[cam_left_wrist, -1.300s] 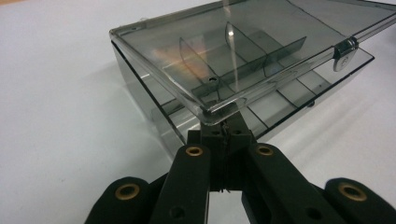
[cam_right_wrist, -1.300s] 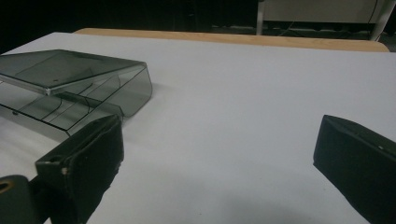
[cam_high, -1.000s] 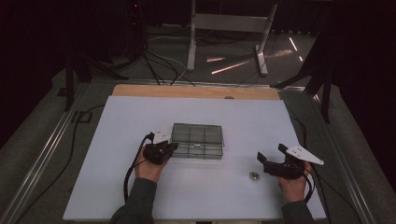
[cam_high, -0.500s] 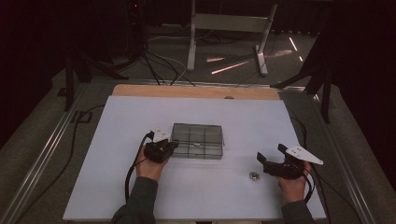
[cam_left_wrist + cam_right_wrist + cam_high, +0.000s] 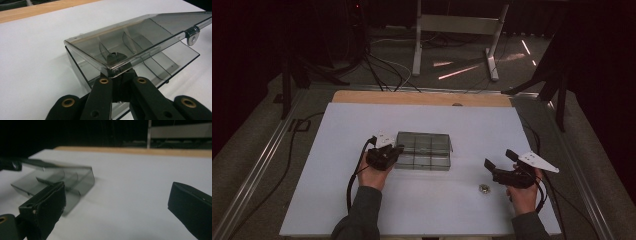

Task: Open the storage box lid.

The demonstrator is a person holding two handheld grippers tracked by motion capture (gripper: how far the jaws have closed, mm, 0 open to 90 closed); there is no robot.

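Observation:
A smoky clear plastic compartment box [image 5: 424, 150] lies mid-table. My left gripper [image 5: 396, 152] is at its left end, shut on the edge of the hinged lid [image 5: 140, 37]. In the left gripper view the jaws [image 5: 117, 72] pinch the lid's rim and hold it tilted up above the divided tray [image 5: 160, 65]. My right gripper [image 5: 498, 160] hovers open to the right of the box, with nothing between its fingers [image 5: 47, 202]. The box [image 5: 62, 180] looks blurred in the right gripper view. A small metal nut [image 5: 484, 188] lies on the table just left of the right hand.
The white tabletop [image 5: 362, 210] has a wooden strip [image 5: 412, 97] along its far edge. Metal rails [image 5: 257, 170] run along both sides. Beyond the table, cables [image 5: 382, 70] and a metal stand [image 5: 457, 25] sit on the dark floor.
The left gripper has edged slightly forward at the box's left end, and the lid looks raised. The right gripper has stayed in place.

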